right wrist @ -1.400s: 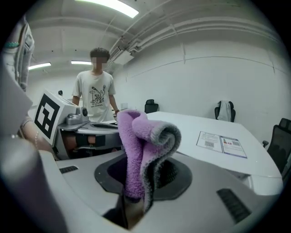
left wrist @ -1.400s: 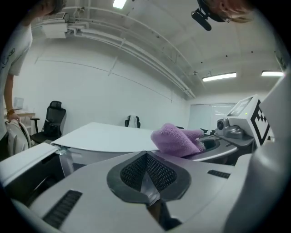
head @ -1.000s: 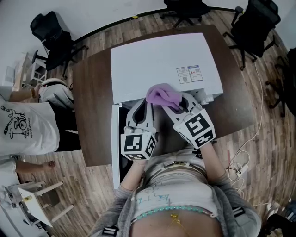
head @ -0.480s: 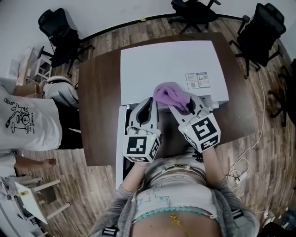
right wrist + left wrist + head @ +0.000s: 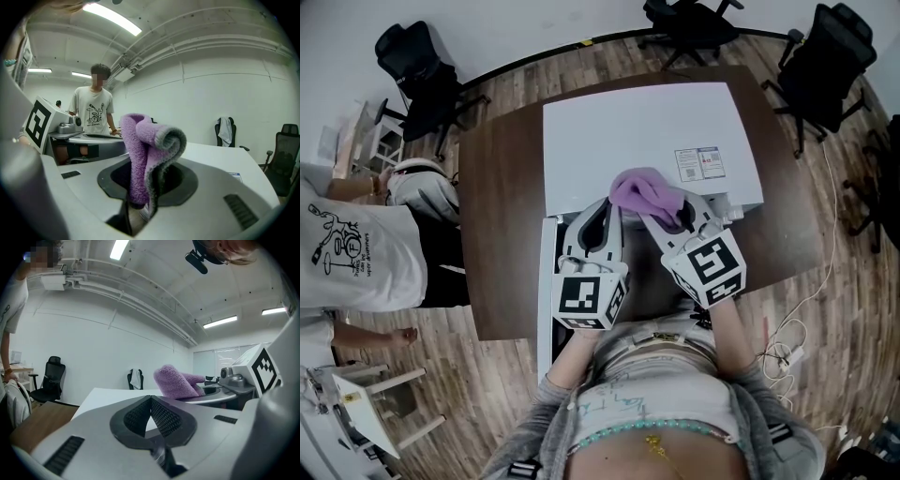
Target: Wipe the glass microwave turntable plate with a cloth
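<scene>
Hardly anything has moved in the last second: both grippers keep the same pose at the front edge of the microwave (image 5: pixel 647 131), and only the framing has slid a little. The glass turntable plate shows in none of the 3 views. I judge it sits inside the oven cavity, below the grippers and out of sight, so no wiped surface can be checked. On that reading the wiping has not visibly begun: the cloth (image 5: pixel 147 154) is picked up and ready, and bringing it onto the glass is all still to do.

The cloth is purple, thick and fleecy like microfibre, with a grey stitched edge. It is folded over itself into a soft roll that stands up out of the right gripper (image 5: pixel 667 217), whose jaws are clamped on its lower fold. The left gripper (image 5: pixel 151 401) is clenched on nothing, its black cross-hatched pads meeting at the tips. Both shells are smooth grey plastic.

The microwave is a flat white box with 1 small printed label (image 5: pixel 701 162), its door (image 5: pixel 544 291) apparently swung open at the left. It stands on a dark brown wood-grain counter (image 5: pixel 497 206).
</scene>
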